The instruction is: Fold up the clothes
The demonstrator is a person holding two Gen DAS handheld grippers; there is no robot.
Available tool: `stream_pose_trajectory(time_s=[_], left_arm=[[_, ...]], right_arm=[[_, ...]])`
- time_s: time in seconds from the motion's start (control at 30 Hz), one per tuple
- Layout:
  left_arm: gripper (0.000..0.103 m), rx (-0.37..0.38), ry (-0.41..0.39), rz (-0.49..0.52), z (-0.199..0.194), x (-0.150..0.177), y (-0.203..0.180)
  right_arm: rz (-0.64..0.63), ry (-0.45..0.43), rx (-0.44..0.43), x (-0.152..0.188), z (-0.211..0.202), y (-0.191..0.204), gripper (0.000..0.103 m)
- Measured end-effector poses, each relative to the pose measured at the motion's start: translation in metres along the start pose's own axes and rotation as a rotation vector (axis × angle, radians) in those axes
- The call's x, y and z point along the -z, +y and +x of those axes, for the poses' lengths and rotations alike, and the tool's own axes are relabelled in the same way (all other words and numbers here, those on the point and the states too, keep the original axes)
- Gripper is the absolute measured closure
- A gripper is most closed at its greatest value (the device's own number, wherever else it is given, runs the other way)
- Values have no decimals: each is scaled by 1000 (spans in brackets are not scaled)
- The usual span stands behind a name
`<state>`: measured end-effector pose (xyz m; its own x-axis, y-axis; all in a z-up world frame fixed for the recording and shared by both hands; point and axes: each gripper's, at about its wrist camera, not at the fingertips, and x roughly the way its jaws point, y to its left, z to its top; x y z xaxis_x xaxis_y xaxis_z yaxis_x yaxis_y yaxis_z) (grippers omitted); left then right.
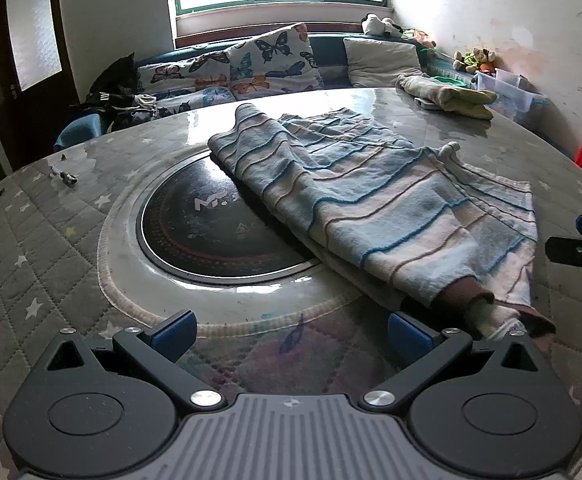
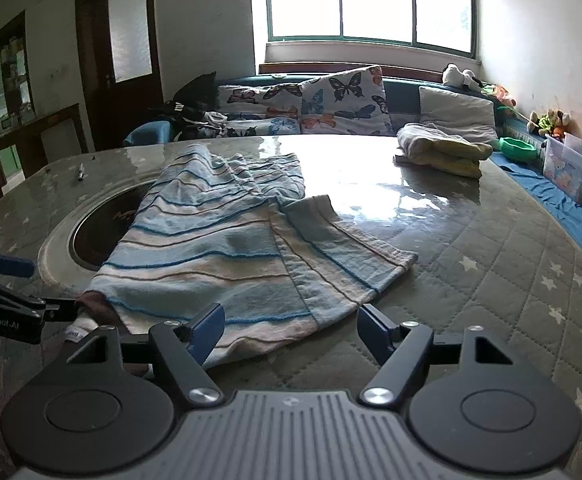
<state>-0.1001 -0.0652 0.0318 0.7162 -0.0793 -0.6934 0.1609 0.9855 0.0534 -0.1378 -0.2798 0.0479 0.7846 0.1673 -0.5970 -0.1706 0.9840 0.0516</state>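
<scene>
Blue-padded left tongs (image 1: pixel 289 330) and right tongs (image 2: pixel 291 330) hover low, both wide, holding nothing. One striped garment (image 2: pixel 219 248) lies on the tabletop (image 2: pixel 491 280); one folded pile (image 2: pixel 443 150) sits far back.

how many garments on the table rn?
2. Striped top spread near the grippers, over the round inset; folded pale pile at the far right edge, possibly holding more than one.

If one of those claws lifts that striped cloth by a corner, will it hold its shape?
Probably not. The striped garment already lies in soft creases with one flap folded over, so it would likely droop. It looks thin, so probably light. Pushed, it may bunch on the quilted table cover rather than slide.
</scene>
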Motion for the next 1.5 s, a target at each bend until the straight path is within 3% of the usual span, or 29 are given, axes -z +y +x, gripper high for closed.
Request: stream_pose_trajectory(time_s=[0.57,1.5], left_arm=[[0,1,24,47,-9,10,-14],[0,7,28,76,-12,11,-26]], right_arm=[[7,51,21,14,-4,14,27],[14,47,18,15,-6,16,26]])
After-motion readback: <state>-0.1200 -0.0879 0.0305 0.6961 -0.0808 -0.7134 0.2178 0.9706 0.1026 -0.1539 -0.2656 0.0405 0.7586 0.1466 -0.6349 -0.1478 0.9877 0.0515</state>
